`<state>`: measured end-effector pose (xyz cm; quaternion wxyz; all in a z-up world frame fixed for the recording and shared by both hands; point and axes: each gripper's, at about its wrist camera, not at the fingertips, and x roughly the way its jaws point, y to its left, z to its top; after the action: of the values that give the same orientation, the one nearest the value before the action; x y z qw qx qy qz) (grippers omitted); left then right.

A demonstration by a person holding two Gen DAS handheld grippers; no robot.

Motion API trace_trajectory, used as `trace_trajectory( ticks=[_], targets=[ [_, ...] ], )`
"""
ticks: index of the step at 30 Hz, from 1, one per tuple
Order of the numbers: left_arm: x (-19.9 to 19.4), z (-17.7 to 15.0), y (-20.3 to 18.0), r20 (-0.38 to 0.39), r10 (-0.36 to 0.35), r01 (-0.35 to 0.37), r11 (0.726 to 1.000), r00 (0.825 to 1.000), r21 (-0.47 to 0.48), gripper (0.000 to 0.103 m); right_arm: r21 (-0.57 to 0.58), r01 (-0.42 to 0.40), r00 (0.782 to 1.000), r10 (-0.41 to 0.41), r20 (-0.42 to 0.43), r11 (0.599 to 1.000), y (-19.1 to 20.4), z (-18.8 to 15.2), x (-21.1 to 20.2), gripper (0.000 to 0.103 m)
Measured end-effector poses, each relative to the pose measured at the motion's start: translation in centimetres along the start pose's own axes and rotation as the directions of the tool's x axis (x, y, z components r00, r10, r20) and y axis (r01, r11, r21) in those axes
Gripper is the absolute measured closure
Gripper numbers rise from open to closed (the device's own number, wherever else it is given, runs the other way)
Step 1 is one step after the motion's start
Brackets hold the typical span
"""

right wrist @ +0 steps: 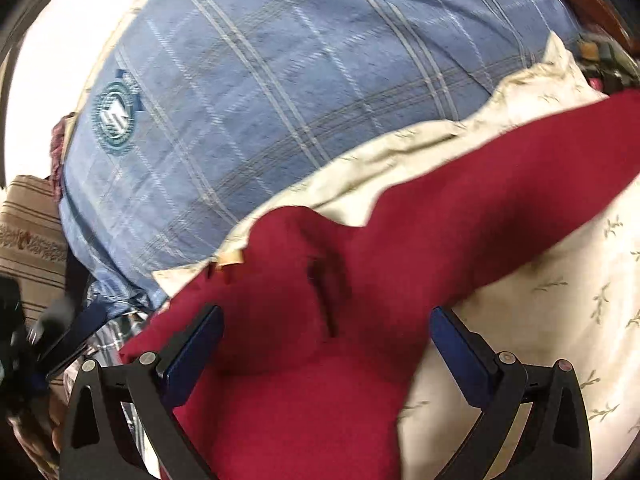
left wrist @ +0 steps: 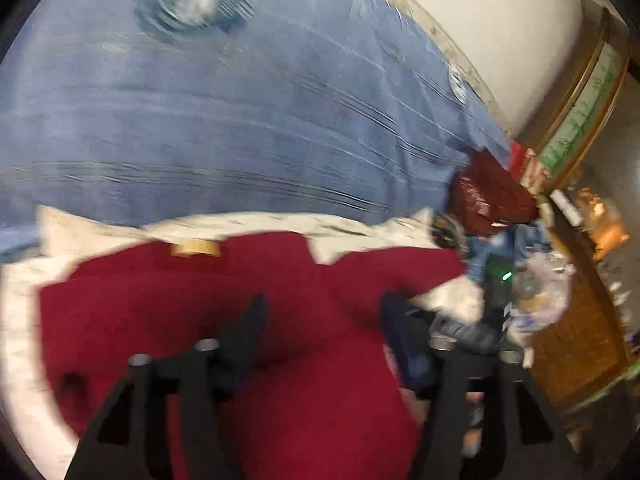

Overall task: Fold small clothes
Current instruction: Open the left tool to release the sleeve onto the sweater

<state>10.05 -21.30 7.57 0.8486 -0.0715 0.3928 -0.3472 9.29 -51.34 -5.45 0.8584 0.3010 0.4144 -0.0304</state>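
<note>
I see my left gripper with its jaws spread apart and nothing between them; the view is smeared with motion, so edges are hard to read. Under and ahead of it lies the red garment, a tan neck label at its far edge. My right gripper is also released, jaws wide over the same red garment, which runs out of frame below. One red sleeve stretches away to the right. The garment rests on a cream leaf-print sheet. Beyond both grippers sits a blue plaid cushion with a round emblem. Right of the left gripper there is blurred clutter I cannot identify.
</note>
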Motion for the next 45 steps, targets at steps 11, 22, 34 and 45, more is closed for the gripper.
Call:
trace_trajectory(
  ticks=[11, 22, 34, 45],
  targets=[
    [3.4, -2.4, 14.1, -0.006, 0.437, -0.429, 0.879, 0.899, -0.208, 0.032, -0.275, 0.101, 0.994, -0.110, -0.018, 0.956, 4.3, 0.3, 5.2, 0.003],
    [3.6, -5.2, 15.5, -0.041, 0.483, -0.480, 0.852, 0.875, -0.208, 0.032, -0.397, 0.258, 0.963, -0.202, 0.177, 0.881, 5.2, 1.6, 0.4, 0.102],
    [6.5, -6.2, 17.6, -0.145, 0.528, -0.547, 0.815, 0.837, -0.192, 0.031, -0.438, 0.259, 0.961, -0.274, 0.030, 0.861, 6.2, -0.5, 6.5, 0.047],
    [2.2, -6.0, 15.6, -0.082, 0.497, -0.502, 0.834, 0.864, -0.227, 0.031, -0.397, 0.282, 0.959, -0.262, 0.105, 0.873, 4.1, 0.8, 1.5, 0.100]
  ],
)
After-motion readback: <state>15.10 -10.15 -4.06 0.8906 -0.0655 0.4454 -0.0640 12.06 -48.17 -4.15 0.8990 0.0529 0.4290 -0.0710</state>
